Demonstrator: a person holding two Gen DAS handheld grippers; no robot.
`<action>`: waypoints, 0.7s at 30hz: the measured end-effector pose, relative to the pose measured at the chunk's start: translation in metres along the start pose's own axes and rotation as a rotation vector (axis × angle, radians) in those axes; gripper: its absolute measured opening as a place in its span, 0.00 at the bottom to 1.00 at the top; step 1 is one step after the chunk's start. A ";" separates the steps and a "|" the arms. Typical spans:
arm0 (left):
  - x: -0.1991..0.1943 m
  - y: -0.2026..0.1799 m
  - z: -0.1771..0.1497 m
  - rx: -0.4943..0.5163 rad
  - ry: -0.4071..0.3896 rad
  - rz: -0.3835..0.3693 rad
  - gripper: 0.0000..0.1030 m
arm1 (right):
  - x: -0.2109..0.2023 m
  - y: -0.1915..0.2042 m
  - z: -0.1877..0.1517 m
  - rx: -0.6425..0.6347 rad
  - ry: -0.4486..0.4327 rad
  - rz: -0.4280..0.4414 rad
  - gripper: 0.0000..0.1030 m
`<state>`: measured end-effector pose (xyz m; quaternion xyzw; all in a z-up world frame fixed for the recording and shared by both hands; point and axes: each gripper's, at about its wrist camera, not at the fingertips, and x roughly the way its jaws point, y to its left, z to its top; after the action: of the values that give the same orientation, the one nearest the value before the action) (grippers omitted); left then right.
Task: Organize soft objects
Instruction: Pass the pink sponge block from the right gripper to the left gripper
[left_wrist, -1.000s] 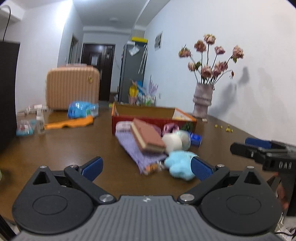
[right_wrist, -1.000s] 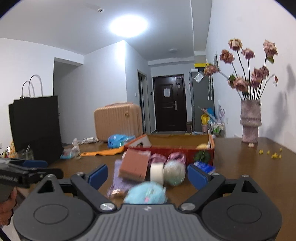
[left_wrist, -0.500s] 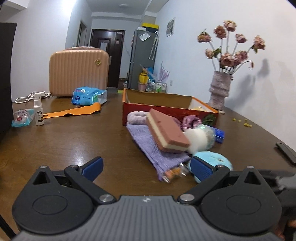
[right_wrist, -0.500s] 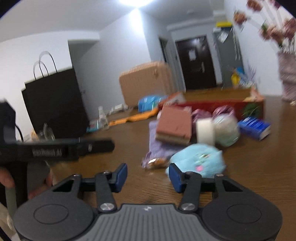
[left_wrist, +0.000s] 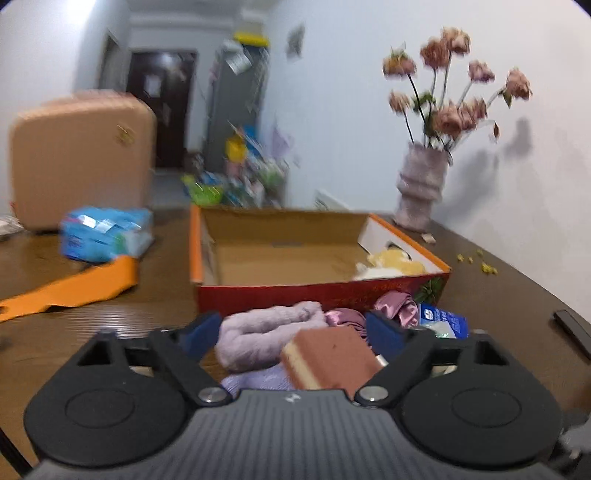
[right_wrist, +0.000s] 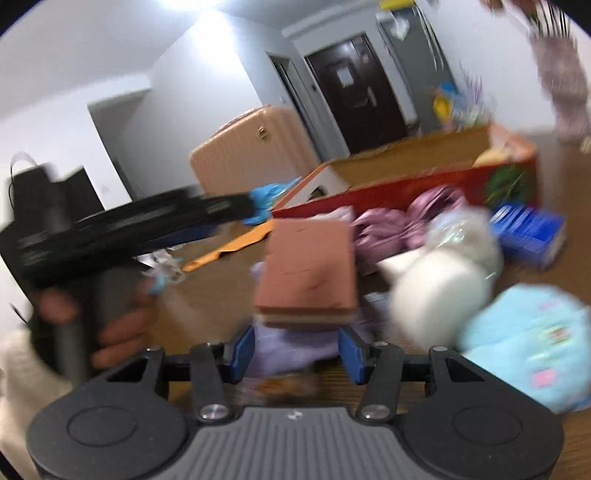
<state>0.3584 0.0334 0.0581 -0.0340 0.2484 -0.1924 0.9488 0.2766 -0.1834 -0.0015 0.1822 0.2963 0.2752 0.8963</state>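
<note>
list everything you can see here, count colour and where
box: 1, red-orange cardboard, table centre
plush toy: 1, yellow, inside box
sponge: 1, brown, on purple cloth
purple cloth: 1, under sponge
fuzzy roll: 1, lilac, before box
satin scrunchies: pink-purple, by box front; count unclear
white soft items: blurred, right of sponge
blue plush: 1, light blue, near right
blue packet: 1, right of box
suitcase: 1, beige
vase: 1, pink flowers
left tongs: open
right tongs: open

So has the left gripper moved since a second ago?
Yes. The left gripper has advanced toward the red cardboard box, which now looms much closer, and its open jaws now flank the lavender plush.
</note>
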 end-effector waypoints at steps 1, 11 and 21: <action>0.013 0.004 0.003 -0.012 0.034 -0.057 0.74 | 0.004 -0.001 0.001 0.009 -0.013 -0.001 0.49; 0.008 0.006 0.001 -0.098 0.115 -0.126 0.41 | -0.008 -0.013 0.009 0.107 -0.112 0.023 0.49; -0.101 -0.051 -0.094 -0.348 0.121 -0.180 0.40 | -0.098 -0.008 -0.007 -0.041 -0.033 0.013 0.49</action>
<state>0.2142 0.0281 0.0303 -0.2080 0.3302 -0.2324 0.8909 0.2092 -0.2475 0.0311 0.1703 0.2745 0.2840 0.9028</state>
